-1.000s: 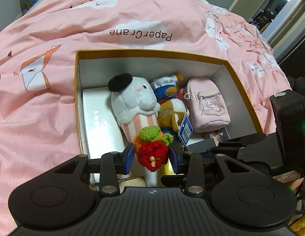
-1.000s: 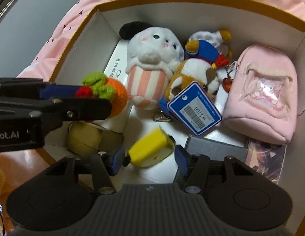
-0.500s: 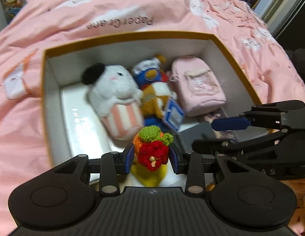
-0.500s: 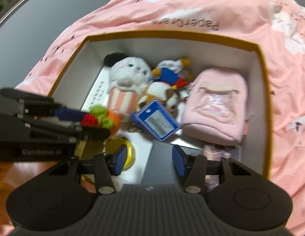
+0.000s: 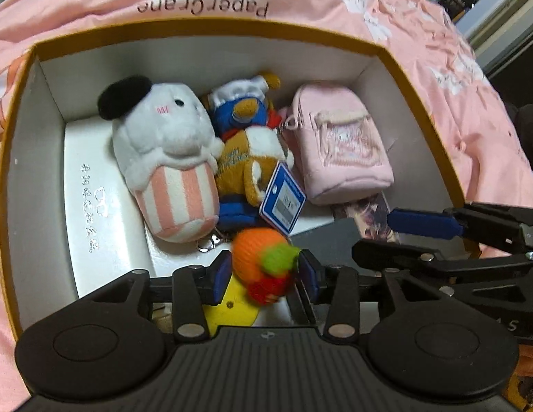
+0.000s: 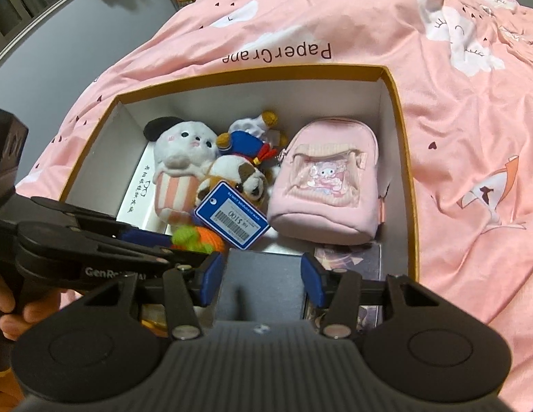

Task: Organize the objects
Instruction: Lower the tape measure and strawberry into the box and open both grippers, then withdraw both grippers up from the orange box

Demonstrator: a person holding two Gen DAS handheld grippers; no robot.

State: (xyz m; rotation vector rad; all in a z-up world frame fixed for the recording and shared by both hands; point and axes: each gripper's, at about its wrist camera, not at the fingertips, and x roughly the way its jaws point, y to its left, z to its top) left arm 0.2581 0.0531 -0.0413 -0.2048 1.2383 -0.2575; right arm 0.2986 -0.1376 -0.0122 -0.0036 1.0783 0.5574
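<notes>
An open orange-rimmed box [image 5: 204, 25] lies on the pink bedspread; it also shows in the right wrist view [image 6: 409, 171]. My left gripper [image 5: 264, 274] is low inside the box, its pads apart, and the knitted orange, green and red toy [image 5: 263, 261] sits blurred between them. I cannot tell whether the pads touch the toy. It shows in the right wrist view [image 6: 197, 237] beside the left gripper. A yellow object [image 5: 232, 309] lies under it. My right gripper [image 6: 261, 283] is open and empty above a dark grey box [image 6: 263, 281].
In the box lie a white plush with striped base [image 5: 166, 158], a brown dog plush with blue tag [image 5: 283, 202], a blue duck plush [image 5: 242, 110], a pink mini backpack [image 5: 338, 144], a white flat case [image 5: 94, 199] and a picture card [image 6: 348, 257].
My left gripper went lower into the box, its pads opened wider and the knitted toy tipped over between them. My right gripper pulled back and up, away from the yellow object.
</notes>
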